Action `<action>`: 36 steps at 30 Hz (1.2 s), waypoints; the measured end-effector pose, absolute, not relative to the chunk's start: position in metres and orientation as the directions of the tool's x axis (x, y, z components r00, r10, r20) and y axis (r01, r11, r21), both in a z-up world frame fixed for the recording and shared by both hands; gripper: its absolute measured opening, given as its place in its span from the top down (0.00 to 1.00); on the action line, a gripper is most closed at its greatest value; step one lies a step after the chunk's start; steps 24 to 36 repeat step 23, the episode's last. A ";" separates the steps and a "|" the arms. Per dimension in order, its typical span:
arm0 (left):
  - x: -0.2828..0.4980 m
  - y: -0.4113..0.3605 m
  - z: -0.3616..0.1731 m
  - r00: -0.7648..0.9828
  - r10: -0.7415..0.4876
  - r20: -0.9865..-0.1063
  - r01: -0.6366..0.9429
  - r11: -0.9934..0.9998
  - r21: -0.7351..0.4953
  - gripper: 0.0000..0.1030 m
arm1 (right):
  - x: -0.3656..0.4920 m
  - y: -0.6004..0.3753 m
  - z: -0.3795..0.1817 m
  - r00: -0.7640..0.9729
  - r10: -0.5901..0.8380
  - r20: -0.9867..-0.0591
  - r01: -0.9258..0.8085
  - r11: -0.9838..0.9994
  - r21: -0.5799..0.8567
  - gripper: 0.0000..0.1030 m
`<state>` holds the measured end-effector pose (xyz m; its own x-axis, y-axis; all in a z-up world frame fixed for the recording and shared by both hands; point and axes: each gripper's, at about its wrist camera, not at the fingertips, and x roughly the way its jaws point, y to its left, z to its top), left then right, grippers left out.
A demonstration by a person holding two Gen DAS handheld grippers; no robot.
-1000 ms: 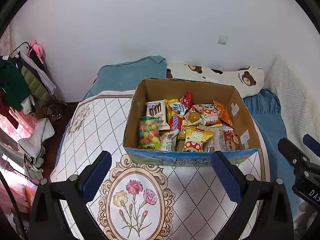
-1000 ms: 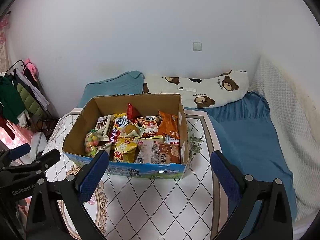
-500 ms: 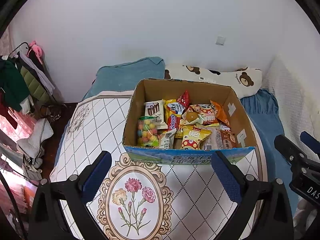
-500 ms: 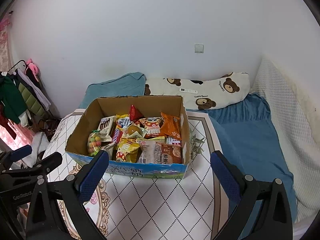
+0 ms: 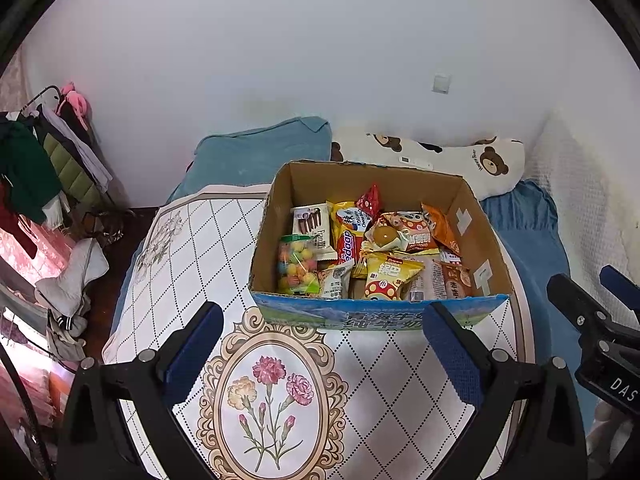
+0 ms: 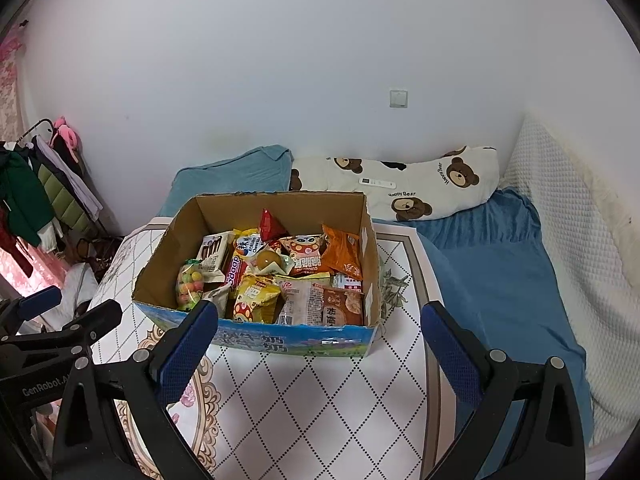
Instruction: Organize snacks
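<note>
Wall switch (image 6: 399,98) clearer right-wrist cam

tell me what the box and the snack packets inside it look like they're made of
The box: plain brown corrugated cardboard, matte inside, with a wavy cut rim and a glossy blue printed front. The snack packets: thin plastic film, shiny, judging by glare and crimped seams. The candy bag looks like clear plastic, since the coloured balls show through.

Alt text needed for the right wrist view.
An open cardboard box packed with snack packets sits on a diamond-patterned mat on a bed. The open right claw hovers before it, empty.
</note>
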<state>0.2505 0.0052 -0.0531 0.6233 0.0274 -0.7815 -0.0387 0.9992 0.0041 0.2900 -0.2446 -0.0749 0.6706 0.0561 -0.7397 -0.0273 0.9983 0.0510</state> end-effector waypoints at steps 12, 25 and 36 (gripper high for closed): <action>0.249 0.007 -0.051 0.626 0.025 -0.779 -0.037 0.999 0.003 0.01 | 0.287 -0.247 -0.076 0.663 0.062 -0.746 -0.025 0.998 0.061 0.00; 0.250 0.006 -0.051 0.633 0.023 -0.774 -0.031 1.000 0.005 0.01 | 0.287 -0.247 -0.077 0.663 0.062 -0.746 -0.023 0.998 0.063 0.00; 0.250 0.006 -0.051 0.633 0.023 -0.774 -0.031 1.000 0.005 0.01 | 0.287 -0.247 -0.077 0.663 0.062 -0.746 -0.023 0.998 0.063 0.00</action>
